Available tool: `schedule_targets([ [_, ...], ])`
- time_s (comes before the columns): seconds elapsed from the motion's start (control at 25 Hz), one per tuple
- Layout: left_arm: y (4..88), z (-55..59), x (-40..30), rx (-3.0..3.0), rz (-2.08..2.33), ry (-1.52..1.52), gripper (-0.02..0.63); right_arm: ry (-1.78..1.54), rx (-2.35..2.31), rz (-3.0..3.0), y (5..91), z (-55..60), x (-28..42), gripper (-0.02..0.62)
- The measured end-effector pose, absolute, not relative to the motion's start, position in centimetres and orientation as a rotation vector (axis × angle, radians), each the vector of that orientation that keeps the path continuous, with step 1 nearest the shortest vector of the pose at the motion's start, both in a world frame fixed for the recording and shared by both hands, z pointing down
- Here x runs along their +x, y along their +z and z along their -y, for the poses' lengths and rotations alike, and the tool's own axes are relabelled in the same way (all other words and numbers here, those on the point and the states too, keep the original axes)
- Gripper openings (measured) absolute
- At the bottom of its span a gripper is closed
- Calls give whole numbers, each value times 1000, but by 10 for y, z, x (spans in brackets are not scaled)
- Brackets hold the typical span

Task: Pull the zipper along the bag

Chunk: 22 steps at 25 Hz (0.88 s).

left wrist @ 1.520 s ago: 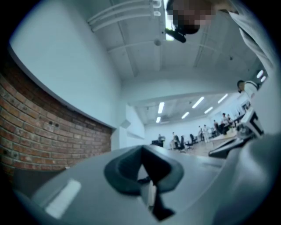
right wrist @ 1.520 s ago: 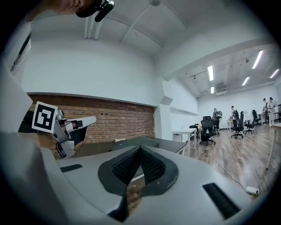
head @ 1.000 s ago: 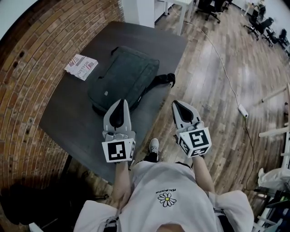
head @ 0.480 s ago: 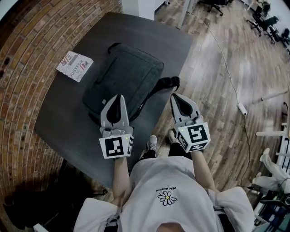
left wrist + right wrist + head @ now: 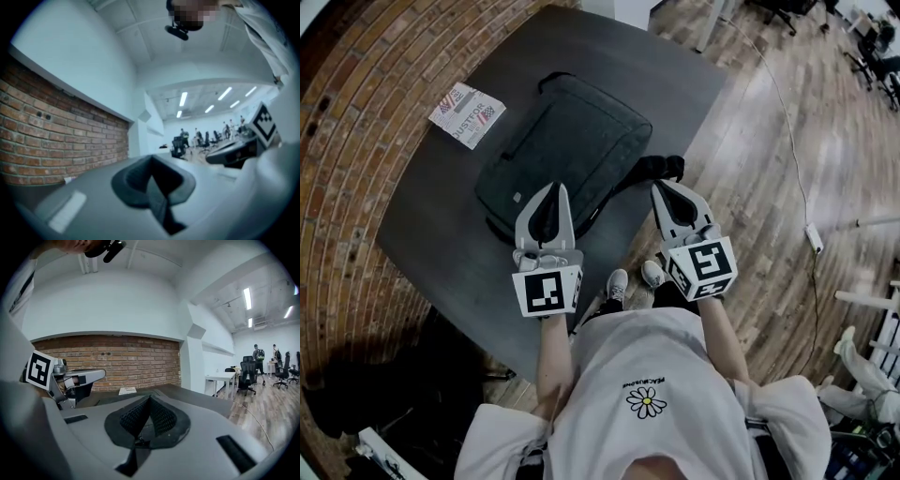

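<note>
Jaws of the left gripper are pressed fully together with nothing between them, and its own view confirms it: dark pads meet in a closed V. Right gripper is the same, with ribbed black pads touching and nothing held.

Change: both grippers have come forward toward the bag over the last second while the jaws stayed closed. In the head view the left tip now overlaps the bag's near edge. The right tip sits just beside the bunched strap at the bag's right corner. No view shows contact.

Judgement: still the approach, with the zipper not yet taken. The jaws would have to part before anything can be pinched. The zipper pull is too small to pick out from here.

Bag: flat, soft, dark grey fabric, rounded-rectangle laptop-case shape. It lies diagonally on the table with a carry handle at the far end and a small pale tag near the front. The fabric will likely flex when pulled, so one gripper may need to brace it.

Table: dark and matte. A printed leaflet lies well apart on the bag's left. Brick wall is rough, and the floor is wood plank.
</note>
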<state>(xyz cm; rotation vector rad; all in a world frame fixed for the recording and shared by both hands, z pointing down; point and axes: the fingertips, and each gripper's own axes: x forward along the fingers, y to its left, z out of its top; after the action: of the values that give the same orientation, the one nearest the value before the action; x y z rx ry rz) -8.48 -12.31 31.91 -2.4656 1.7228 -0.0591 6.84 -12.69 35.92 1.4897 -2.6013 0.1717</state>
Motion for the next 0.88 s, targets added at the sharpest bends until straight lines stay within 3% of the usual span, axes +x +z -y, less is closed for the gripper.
schedule_targets([
  [0.24,337,156,-73,-2504,-1614,-318,0,244,1247,2684,377,142,58,5],
  [0.32,352,172,-74,-2552,-1559,-414,-1,283,1089,2702,393,148,47,114],
  [0.88,453,198,-88,-2716,-1308,-953,-2,455,462,2378,554,167,9,150],
])
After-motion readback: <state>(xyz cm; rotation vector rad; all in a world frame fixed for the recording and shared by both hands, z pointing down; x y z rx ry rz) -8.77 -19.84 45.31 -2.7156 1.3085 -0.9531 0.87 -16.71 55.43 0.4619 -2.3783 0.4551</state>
